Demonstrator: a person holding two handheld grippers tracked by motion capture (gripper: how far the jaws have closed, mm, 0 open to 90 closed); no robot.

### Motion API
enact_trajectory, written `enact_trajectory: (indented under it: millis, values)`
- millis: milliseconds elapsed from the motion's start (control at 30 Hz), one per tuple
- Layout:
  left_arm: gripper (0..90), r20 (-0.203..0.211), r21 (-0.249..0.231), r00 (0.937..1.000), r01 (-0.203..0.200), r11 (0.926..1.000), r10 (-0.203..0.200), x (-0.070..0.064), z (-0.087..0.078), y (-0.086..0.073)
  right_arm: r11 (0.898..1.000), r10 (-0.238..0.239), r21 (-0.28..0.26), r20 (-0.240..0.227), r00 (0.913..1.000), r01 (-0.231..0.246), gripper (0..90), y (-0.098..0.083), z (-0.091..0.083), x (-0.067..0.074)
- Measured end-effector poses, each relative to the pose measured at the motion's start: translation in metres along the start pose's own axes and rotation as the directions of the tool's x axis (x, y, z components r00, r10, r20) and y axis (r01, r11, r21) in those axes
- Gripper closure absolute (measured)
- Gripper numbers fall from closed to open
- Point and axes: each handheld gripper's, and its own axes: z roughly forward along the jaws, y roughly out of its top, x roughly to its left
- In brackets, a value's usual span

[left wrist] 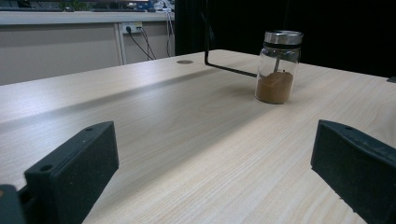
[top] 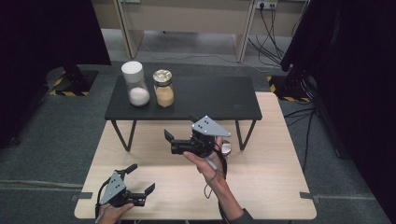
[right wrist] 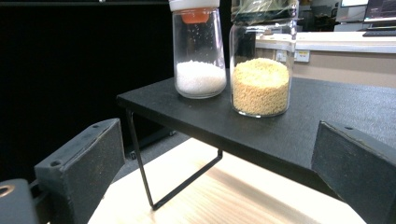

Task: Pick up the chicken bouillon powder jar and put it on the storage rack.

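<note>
On the black shelf (top: 210, 100) stand a white-lidded jar of white powder (top: 136, 84) and a gold-lidded jar of yellow grains (top: 163, 88). My right gripper (top: 181, 127) is held above the wooden table (top: 261, 186) just in front of the shelf, open and holding nothing. Its own view faces the white jar (right wrist: 198, 51) and the yellow jar (right wrist: 261, 70) from below the shelf edge (right wrist: 224, 135). My left gripper (top: 141, 178) rests open near the table's front left corner. It looks across at a small steel-lidded jar of brown powder (left wrist: 276, 67), which is partly hidden behind the right hand (top: 226, 148).
The shelf stands on thin black metal legs (top: 122, 135) at the table's far half. Black curtains (top: 42, 37) hang on both sides. Desks (top: 187, 18) and cables (top: 273, 32) lie beyond on the grey floor.
</note>
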Motion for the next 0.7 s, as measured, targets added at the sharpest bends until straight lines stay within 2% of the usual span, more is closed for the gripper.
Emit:
enact_trajectory:
  millis: [700]
  values:
    - [0.4,-0.001,0.000,1.0000,0.000,1.0000,0.000,0.000,0.000,0.000,1.000,0.004,-0.002,-0.017,0.9999,-0.004,2.8,-0.028,-0.020,0.002]
